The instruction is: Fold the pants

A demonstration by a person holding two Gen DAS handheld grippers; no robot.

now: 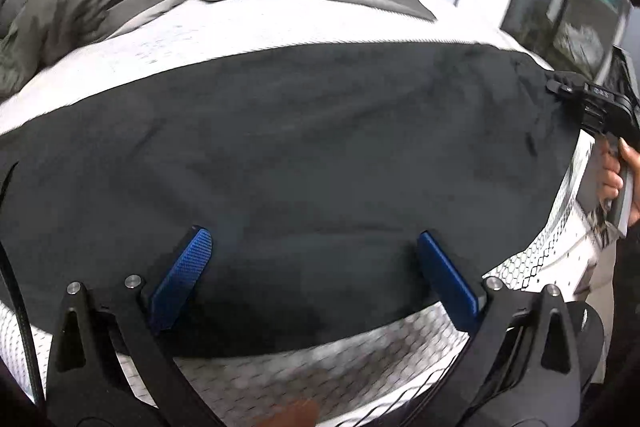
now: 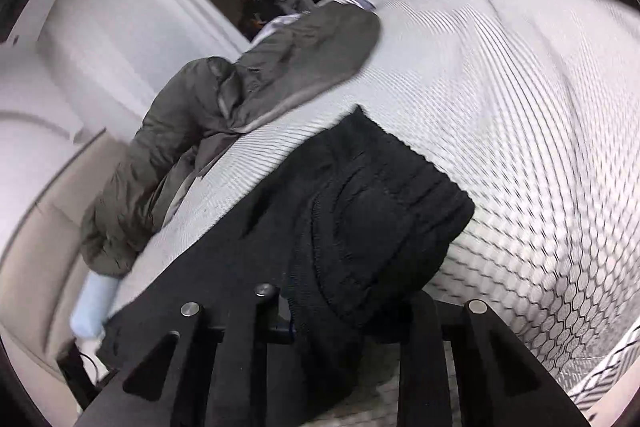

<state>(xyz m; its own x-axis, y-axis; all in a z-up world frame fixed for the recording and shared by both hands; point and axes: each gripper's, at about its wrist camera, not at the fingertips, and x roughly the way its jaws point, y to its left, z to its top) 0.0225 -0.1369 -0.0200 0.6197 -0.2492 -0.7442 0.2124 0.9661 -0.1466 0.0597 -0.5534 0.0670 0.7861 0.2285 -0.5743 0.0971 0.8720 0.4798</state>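
Black pants (image 1: 300, 163) lie spread across the bed's white mattress (image 1: 192, 39), frame centre; right claw (image 2: 344, 311) is clamped on the bunched waistband, likely to lift it over, while left claw (image 1: 316, 275) hovers spread, holding nothing.

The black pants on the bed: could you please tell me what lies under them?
The black pants lie on a white hexagon-patterned mattress; whatever lies beneath their middle is covered.
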